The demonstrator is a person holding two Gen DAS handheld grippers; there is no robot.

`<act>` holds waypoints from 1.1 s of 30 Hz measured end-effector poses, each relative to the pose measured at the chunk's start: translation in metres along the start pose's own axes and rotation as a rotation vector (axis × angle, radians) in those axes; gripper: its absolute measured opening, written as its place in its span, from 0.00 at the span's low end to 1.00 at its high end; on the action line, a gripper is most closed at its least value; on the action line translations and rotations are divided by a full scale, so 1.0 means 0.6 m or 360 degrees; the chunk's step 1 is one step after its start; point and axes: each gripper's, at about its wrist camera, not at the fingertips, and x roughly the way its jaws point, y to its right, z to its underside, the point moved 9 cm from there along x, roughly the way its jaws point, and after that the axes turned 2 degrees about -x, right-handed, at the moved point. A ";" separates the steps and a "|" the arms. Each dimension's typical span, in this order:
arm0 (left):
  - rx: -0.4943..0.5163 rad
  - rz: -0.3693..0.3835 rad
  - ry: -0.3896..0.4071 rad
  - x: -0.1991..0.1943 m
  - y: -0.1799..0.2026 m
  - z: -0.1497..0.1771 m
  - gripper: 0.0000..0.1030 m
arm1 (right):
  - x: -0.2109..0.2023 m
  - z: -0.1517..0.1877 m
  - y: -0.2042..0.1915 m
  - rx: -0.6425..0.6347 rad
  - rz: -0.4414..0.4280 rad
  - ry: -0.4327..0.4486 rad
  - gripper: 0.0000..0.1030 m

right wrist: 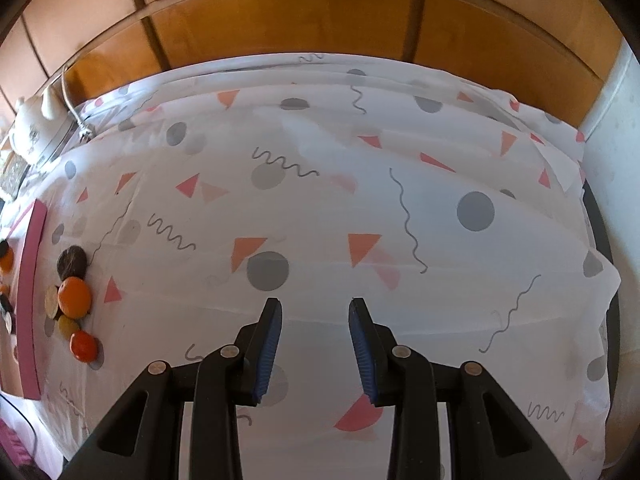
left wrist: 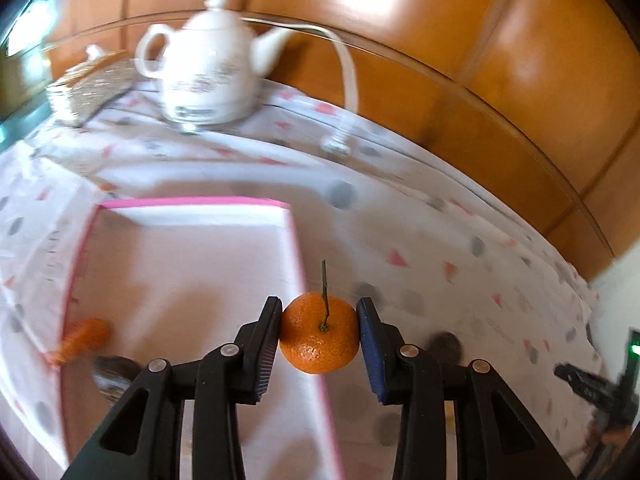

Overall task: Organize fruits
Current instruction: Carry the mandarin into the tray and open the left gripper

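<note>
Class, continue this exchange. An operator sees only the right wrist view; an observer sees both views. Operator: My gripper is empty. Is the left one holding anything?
Observer: Yes, the left gripper is shut on a mandarin.
Operator: Where is it?
Observer: Roughly over the right rim of the pink tray.
Operator: Does it have a stem?
Observer: Yes, a thin green stem sticks out of its top.
</note>
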 end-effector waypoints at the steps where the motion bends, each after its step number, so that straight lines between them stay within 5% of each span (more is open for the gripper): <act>1: -0.0026 -0.0040 0.0011 -0.001 -0.024 -0.008 0.37 | -0.001 0.000 -0.002 -0.0009 0.0002 0.0004 0.34; 13: -0.0266 -0.0289 0.0023 0.006 -0.194 -0.020 0.38 | -0.003 0.002 -0.007 -0.0031 -0.0007 0.0010 0.34; 19: -0.0289 -0.0323 0.0014 0.008 -0.213 -0.006 0.39 | -0.001 0.003 -0.009 -0.0042 0.0001 0.0005 0.34; 23: -0.0332 -0.0308 0.0050 -0.007 -0.217 -0.001 0.52 | 0.001 0.003 -0.012 -0.0055 0.0004 0.0002 0.34; 33: -0.0365 -0.0298 0.0108 -0.067 -0.217 0.034 0.52 | -0.007 0.003 -0.040 -0.0154 -0.0060 0.0049 0.34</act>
